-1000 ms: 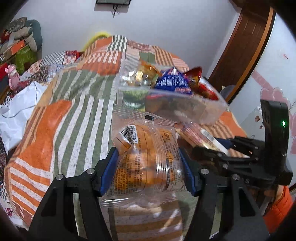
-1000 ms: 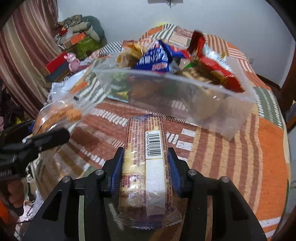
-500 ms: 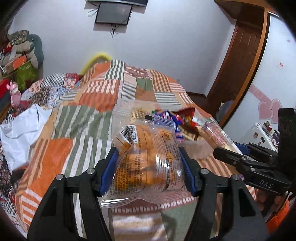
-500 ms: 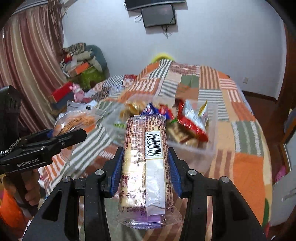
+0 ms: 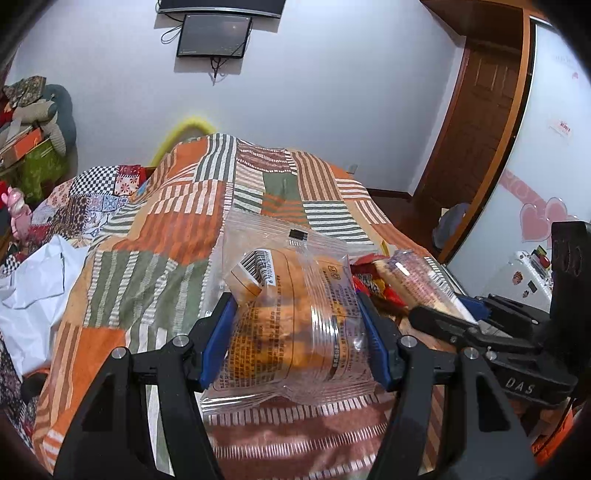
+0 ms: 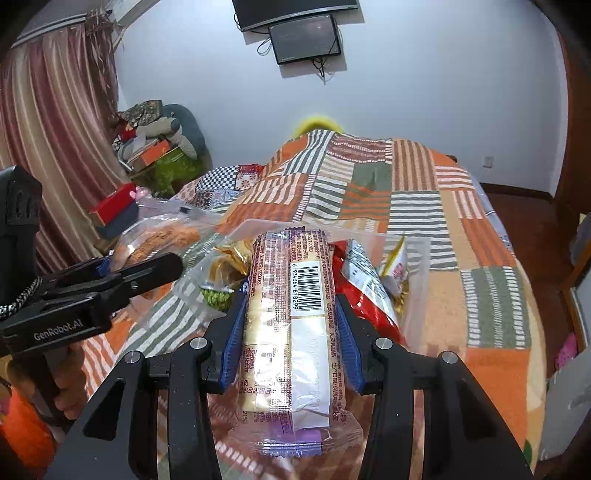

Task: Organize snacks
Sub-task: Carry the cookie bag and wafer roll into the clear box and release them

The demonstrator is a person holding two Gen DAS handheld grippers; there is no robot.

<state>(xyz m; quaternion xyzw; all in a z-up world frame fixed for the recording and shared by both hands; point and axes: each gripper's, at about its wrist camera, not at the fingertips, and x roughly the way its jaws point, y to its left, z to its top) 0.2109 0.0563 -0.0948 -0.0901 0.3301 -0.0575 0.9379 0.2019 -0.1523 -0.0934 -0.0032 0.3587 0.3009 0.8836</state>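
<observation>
My left gripper [image 5: 295, 306] is shut on a clear bag of orange snacks [image 5: 291, 317], held above the patchwork bed. Its blue pads press the bag's two sides. My right gripper [image 6: 290, 306] is shut on a long biscuit packet [image 6: 293, 332] with a barcode label, held lengthwise between the pads. Beyond it a clear plastic bin [image 6: 417, 295] sits on the bed, filled with several snack packs, red, gold and green. The left wrist view shows the right gripper [image 5: 436, 317] with the biscuit packet [image 5: 417, 280] at the right. Low on the left of the right wrist view is the left gripper [image 6: 155, 262] with its snack bag [image 6: 159, 240].
The bed's striped orange and green quilt [image 5: 162, 266] fills the middle. White cloth [image 5: 33, 288] lies at its left edge. Boxes and stuffed items [image 6: 155, 147] are piled by a curtain [image 6: 55, 129]. A wooden door [image 5: 476, 122] stands on the right, a wall screen [image 5: 214, 35] behind.
Both grippers have risen and pulled back from the bin with their packets still held. The bin now looks lower and farther, and the wall screen has come into view.
</observation>
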